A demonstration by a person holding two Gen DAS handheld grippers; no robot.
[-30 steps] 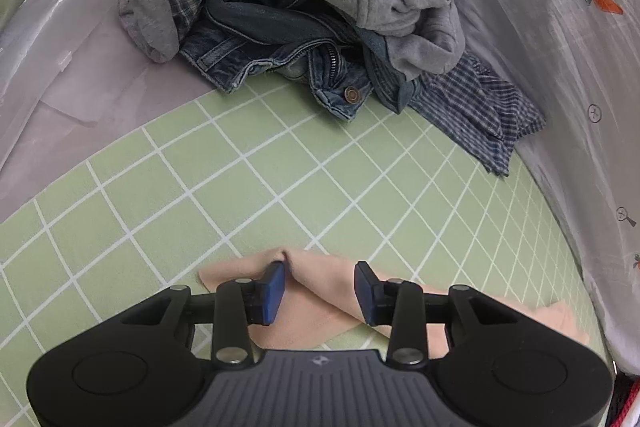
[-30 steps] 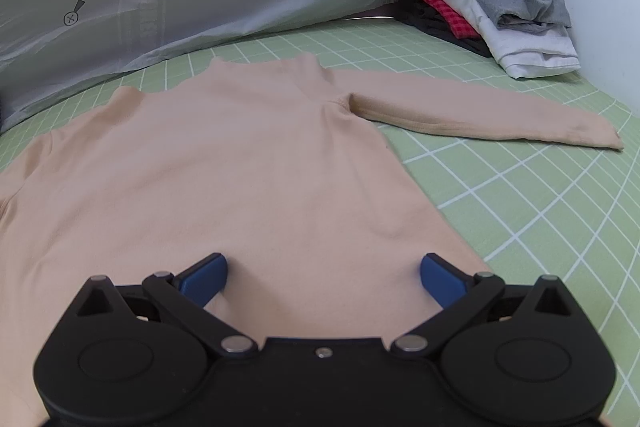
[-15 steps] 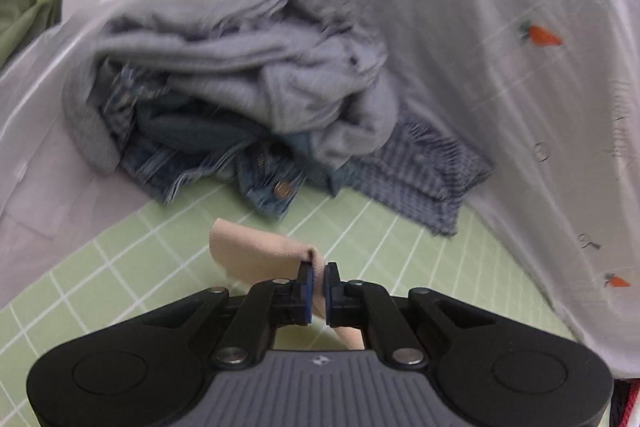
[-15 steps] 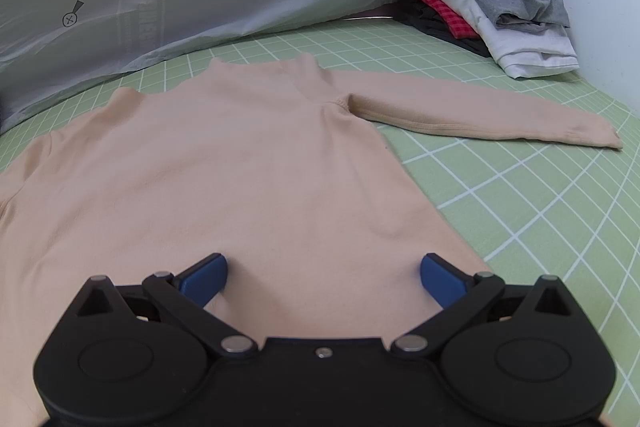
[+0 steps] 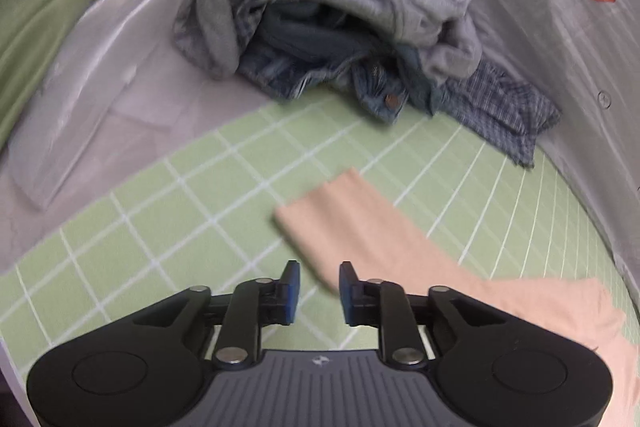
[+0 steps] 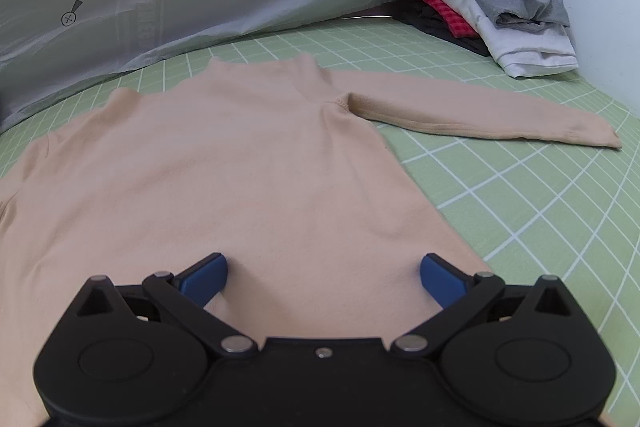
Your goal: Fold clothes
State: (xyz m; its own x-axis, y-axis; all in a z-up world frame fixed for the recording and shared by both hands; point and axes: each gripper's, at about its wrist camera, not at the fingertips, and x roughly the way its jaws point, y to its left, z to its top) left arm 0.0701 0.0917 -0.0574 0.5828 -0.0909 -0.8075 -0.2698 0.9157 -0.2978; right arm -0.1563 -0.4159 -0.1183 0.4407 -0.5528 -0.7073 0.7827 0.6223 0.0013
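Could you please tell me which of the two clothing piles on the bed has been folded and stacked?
The stacked pile of grey, white and red garments in the corner by the white wall; the grey sweatshirt, denim and plaid heap lies crumpled.

The left gripper (image 5: 316, 289) has matte black linkage arms, silver pivot screws, blue finger pads (image 5: 291, 287) and a ribbed grey body with a small white logo. The right gripper (image 6: 323, 273) is all black (round housings either side), with blue pads (image 6: 202, 279) and silver screws.
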